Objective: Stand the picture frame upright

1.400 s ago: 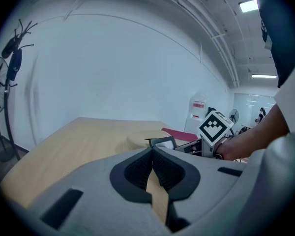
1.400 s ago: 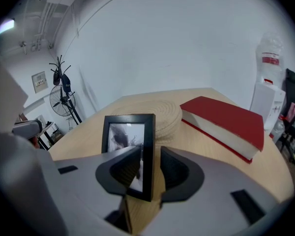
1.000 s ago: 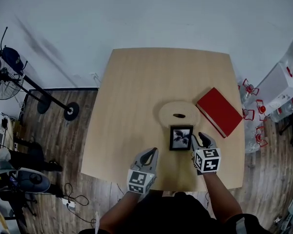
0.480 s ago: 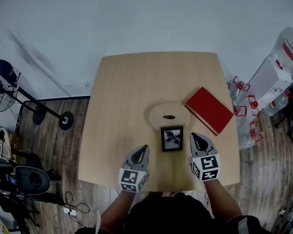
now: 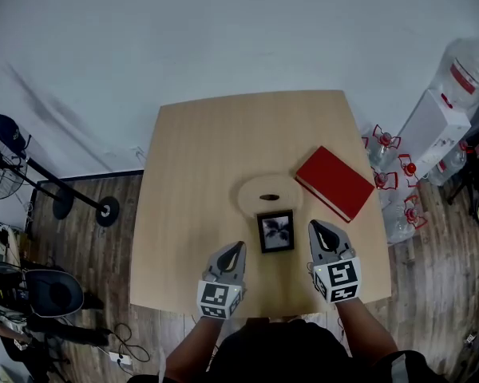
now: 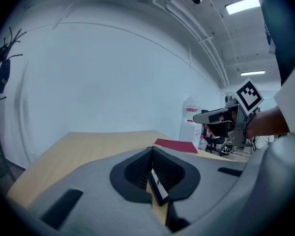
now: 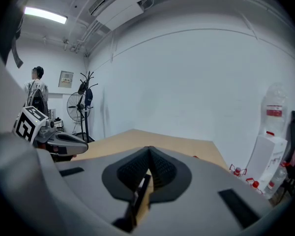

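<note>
The black picture frame (image 5: 276,231) is on the wooden table (image 5: 199,182) near its front edge, picture side toward me. Seen edge-on in the gripper views, the frame (image 6: 158,187) (image 7: 139,193) leans back as a tilted dark slab, showing in the gap behind the closed pads. My left gripper (image 5: 236,248) (image 6: 151,151) hovers to the frame's left, shut and empty. On the frame's right is my right gripper (image 5: 317,227) (image 7: 148,150), also shut with nothing in it. Neither gripper touches the frame.
A round wooden board (image 5: 269,195) with a slot lies just behind the frame. A red book (image 5: 335,182) lies at the table's right. Water bottles (image 5: 463,74) and a white box (image 5: 433,126) stand off the right edge, a fan stand (image 5: 108,211) on the left floor.
My right gripper has come away from the frame's right side and its jaws have closed. The frame stays where it was. The left gripper has barely moved.
</note>
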Demonstrator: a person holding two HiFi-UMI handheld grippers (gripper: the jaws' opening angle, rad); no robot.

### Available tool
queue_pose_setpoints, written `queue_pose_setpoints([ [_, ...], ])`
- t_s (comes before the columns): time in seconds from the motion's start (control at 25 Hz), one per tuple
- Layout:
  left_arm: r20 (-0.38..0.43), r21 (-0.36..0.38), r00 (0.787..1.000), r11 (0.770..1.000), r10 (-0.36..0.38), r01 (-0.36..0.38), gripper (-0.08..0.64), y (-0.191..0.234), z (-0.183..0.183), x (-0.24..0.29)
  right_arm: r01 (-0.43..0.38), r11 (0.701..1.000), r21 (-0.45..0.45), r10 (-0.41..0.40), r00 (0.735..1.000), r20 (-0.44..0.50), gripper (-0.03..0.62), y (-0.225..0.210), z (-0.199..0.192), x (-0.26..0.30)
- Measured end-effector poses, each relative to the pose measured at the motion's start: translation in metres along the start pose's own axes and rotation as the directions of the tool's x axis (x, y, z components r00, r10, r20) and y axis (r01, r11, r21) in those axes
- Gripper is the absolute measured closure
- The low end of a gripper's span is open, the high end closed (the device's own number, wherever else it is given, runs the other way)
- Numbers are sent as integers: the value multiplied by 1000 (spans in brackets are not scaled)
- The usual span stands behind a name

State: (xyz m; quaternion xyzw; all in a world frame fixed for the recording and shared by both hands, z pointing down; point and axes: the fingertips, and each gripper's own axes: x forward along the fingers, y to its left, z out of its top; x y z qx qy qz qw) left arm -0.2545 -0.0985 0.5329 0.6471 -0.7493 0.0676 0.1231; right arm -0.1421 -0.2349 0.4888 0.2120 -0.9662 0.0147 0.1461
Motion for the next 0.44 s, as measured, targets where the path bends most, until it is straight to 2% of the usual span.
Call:
queue_pose_setpoints([
  [0.44,-6,13,1000,1000,-6,6,565,-13,1,-1,-17,1000,1,17,999,51,583,0,12,-16],
])
